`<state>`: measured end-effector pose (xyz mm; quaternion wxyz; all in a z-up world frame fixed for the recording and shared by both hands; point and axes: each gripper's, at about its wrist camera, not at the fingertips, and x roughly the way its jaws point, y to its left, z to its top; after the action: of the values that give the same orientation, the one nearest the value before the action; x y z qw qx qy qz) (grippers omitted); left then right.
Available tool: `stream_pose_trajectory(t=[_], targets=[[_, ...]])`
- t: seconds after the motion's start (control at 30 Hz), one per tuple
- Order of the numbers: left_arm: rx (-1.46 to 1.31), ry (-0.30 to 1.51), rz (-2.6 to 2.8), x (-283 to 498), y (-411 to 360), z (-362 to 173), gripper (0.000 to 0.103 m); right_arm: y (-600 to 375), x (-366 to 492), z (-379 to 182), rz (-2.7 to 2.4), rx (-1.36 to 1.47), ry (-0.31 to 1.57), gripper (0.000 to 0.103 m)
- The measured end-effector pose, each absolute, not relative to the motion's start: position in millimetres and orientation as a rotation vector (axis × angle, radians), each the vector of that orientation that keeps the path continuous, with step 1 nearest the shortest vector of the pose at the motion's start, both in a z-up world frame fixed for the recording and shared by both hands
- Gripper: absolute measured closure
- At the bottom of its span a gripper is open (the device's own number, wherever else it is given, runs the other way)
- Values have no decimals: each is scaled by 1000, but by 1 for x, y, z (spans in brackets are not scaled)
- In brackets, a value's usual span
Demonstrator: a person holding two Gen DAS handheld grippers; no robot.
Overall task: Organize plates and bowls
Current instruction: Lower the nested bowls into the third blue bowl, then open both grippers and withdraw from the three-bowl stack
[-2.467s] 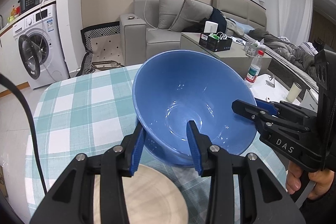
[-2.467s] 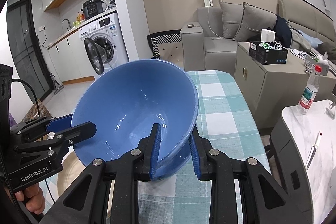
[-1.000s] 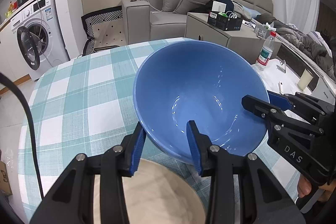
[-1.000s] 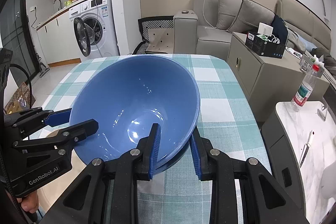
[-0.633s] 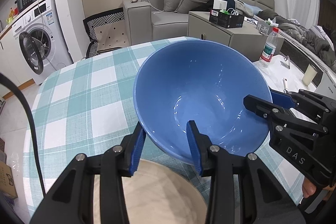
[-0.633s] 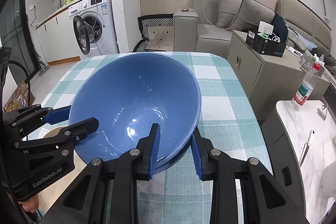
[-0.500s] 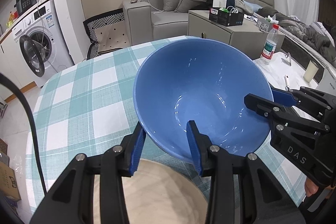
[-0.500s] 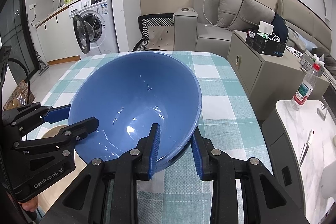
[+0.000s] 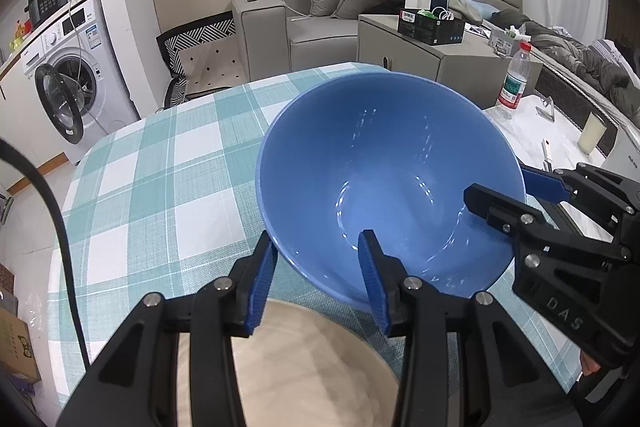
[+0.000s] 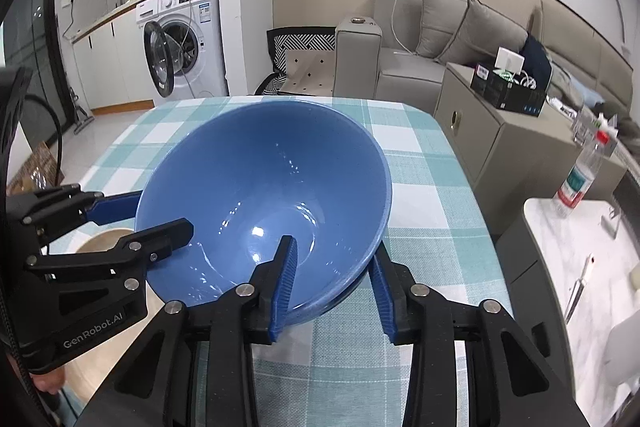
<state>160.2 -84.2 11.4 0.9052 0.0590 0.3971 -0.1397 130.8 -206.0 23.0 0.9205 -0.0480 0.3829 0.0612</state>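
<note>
Gripping the blue bowl [image 9: 390, 183] by its near-left rim, the left gripper [image 9: 318, 277] is pinching the wall, one finger inside and one outside; opposite, the right gripper [image 10: 332, 279] is clamping the other rim likewise. Both are carrying it tilted above the checked tablecloth [image 9: 160, 187], just beyond the beige plate [image 9: 304, 367]; I would be lowering both sides evenly, loosening neither grip until it is resting flat.

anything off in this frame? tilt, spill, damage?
The blue bowl is tilted, held by its rim on opposite sides: left gripper and right gripper each have one finger inside and one outside. The bowl is empty, with no spill or chips visible. The beige plate lies flat on the checked tablecloth. Nothing else stands out.
</note>
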Motion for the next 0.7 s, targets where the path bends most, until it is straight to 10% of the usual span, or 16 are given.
stream_pose_trajectory(t=[0.5, 0.7], targets=[[65, 829, -314, 160, -77, 10, 53, -208, 128, 26, 148, -111, 732, 35], [28, 823, -316, 160, -70, 14, 30, -219, 127, 30, 164, -54, 731, 22]])
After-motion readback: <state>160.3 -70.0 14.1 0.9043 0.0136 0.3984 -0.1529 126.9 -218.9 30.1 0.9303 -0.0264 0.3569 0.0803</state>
